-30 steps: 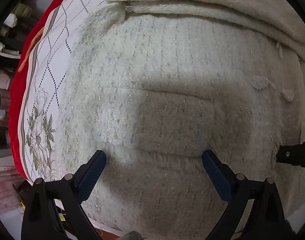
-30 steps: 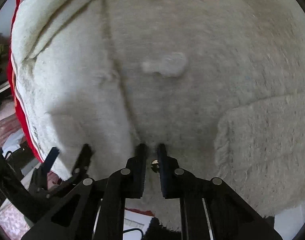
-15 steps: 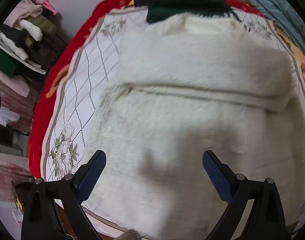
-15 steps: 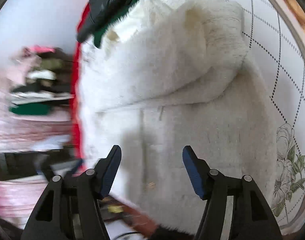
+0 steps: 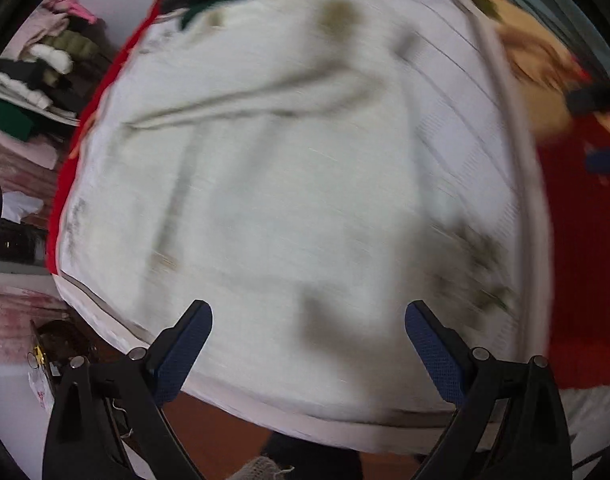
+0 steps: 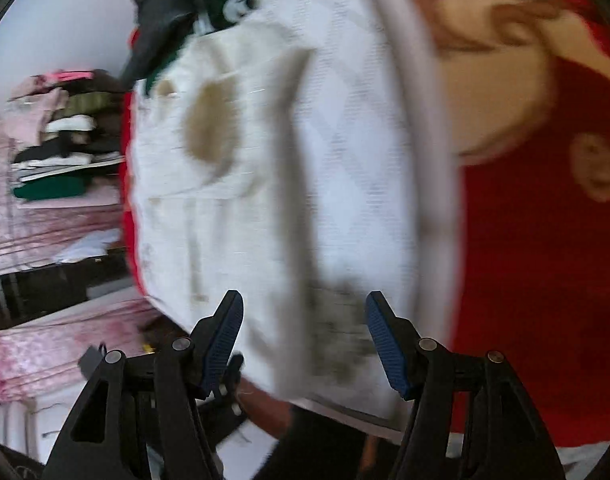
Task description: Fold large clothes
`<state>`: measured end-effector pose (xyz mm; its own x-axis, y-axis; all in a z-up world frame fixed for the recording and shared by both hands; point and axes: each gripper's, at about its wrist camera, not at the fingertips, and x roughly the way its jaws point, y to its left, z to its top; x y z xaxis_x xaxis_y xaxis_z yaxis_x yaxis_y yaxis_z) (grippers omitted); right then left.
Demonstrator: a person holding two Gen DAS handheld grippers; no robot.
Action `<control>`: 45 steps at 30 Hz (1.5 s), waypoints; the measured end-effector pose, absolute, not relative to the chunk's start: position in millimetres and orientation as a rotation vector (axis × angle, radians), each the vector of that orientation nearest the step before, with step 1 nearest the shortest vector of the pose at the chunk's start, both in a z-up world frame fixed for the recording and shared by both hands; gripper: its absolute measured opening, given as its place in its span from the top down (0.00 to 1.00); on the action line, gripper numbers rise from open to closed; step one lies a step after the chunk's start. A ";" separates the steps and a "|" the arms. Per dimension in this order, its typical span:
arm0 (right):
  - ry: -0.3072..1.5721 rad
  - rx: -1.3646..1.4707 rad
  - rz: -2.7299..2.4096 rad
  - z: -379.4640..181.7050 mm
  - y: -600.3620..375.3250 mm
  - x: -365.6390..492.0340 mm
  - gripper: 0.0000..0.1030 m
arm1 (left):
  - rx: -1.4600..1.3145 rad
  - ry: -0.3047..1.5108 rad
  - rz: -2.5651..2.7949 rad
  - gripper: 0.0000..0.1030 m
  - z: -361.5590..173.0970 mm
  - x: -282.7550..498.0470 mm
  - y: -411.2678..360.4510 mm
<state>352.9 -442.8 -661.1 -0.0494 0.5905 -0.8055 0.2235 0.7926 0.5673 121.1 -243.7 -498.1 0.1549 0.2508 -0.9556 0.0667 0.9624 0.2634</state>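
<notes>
Both views are heavily smeared, so fine texture is hard to read. The cream-white fuzzy coat (image 5: 273,168) lies spread flat on the bed, over a white quilted bedspread with a dotted diamond pattern and a grey-green flower print (image 5: 477,208); a long crease runs slantwise across the coat's upper part. A red cover with tan ornaments (image 6: 545,240) takes up the bed's right side, and a dark black-and-green garment (image 6: 173,20) sits heaped at the coat's far end.

The left hand-held gripper (image 5: 308,334) hangs above the coat's near edge, black frame, blue mesh-textured pads (image 5: 433,356) spread wide, nothing between them, clear of the fabric. The right hand-held gripper (image 6: 304,334) is released too, pads apart and empty; the coat lies ahead and to its left, while the flower print on the bedspread's near corner shows between its fingers. Neither touches the garment.

Off to the left, shelves with stacked folded clothes (image 6: 61,136) in pink, white, black and green stand against a pale wall.
</notes>
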 end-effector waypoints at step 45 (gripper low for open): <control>1.541 0.616 0.316 -659.1 -210.8 523.0 0.77 | -0.084 1.192 0.175 0.94 -425.8 183.5 -5.6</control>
